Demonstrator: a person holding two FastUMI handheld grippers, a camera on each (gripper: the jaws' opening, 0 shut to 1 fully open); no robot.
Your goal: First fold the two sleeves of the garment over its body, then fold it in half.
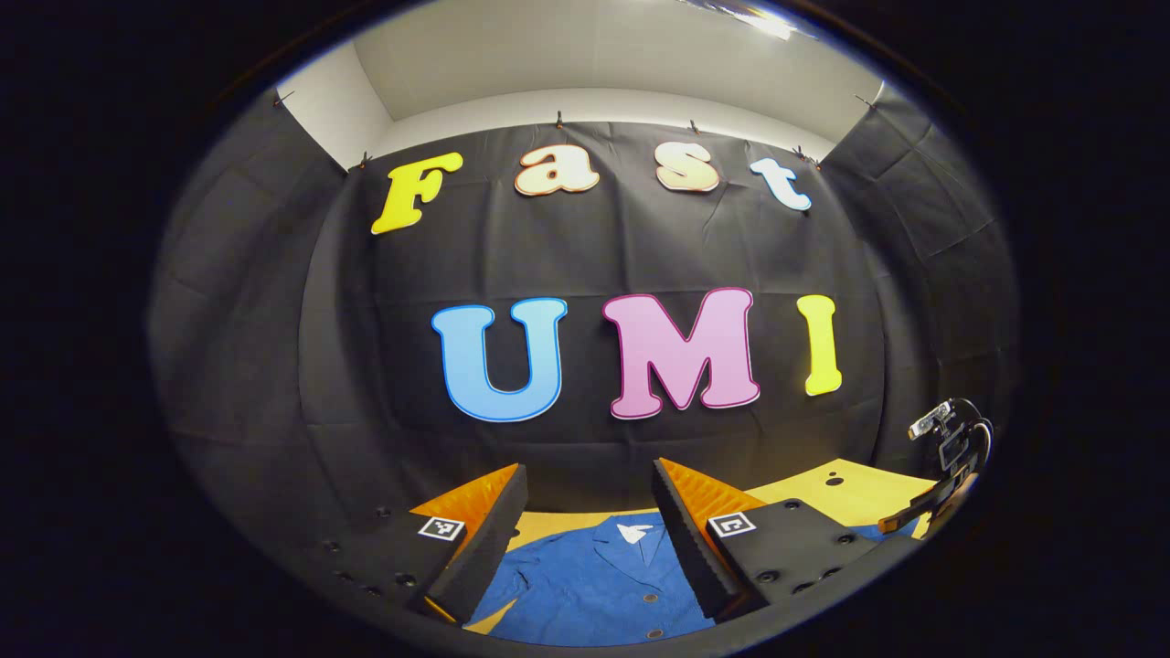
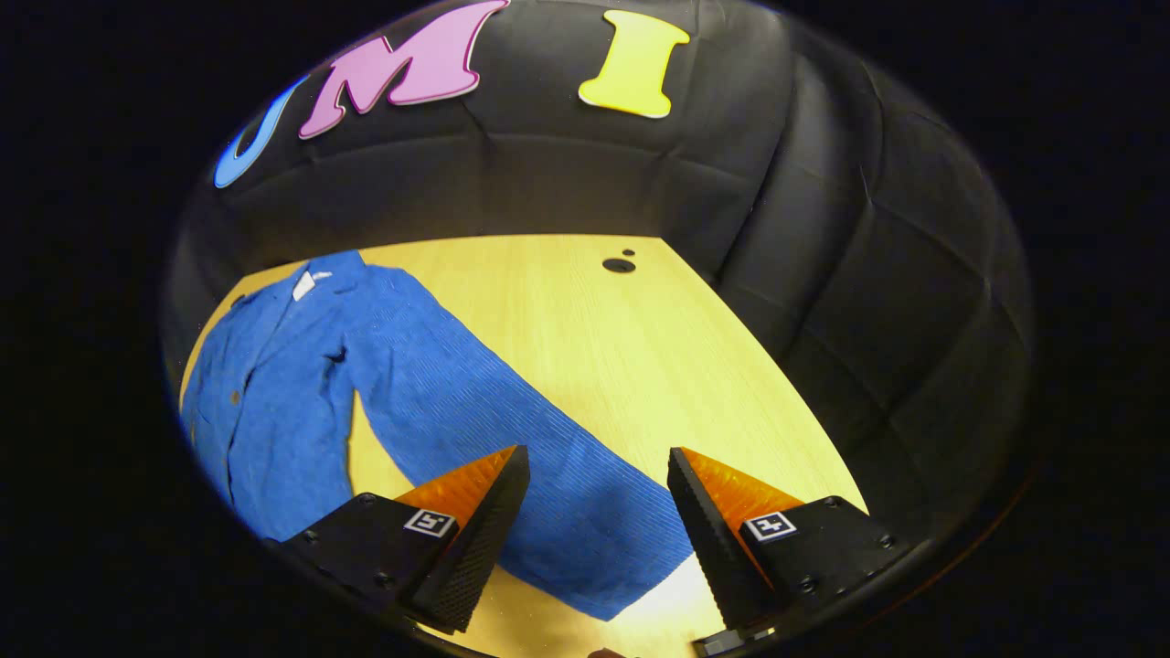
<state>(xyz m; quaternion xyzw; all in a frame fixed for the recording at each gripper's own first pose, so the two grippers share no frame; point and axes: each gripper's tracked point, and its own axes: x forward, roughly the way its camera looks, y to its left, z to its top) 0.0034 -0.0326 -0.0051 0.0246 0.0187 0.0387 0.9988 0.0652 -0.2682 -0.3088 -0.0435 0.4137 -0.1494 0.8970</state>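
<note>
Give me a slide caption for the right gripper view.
Open right gripper poised over the blue shirt's outstretched sleeve on the table.

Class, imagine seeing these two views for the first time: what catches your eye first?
A bright blue shirt lies flat on the yellow table, one long sleeve stretched out sideways. The right gripper hovers open over that sleeve's cuff, while the left gripper hangs open above the collar.

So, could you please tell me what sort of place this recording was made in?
Probably a purpose-built recording booth, not a home: black cloth walls enclose a bare wooden table where a blue shirt lies spread flat.
</note>
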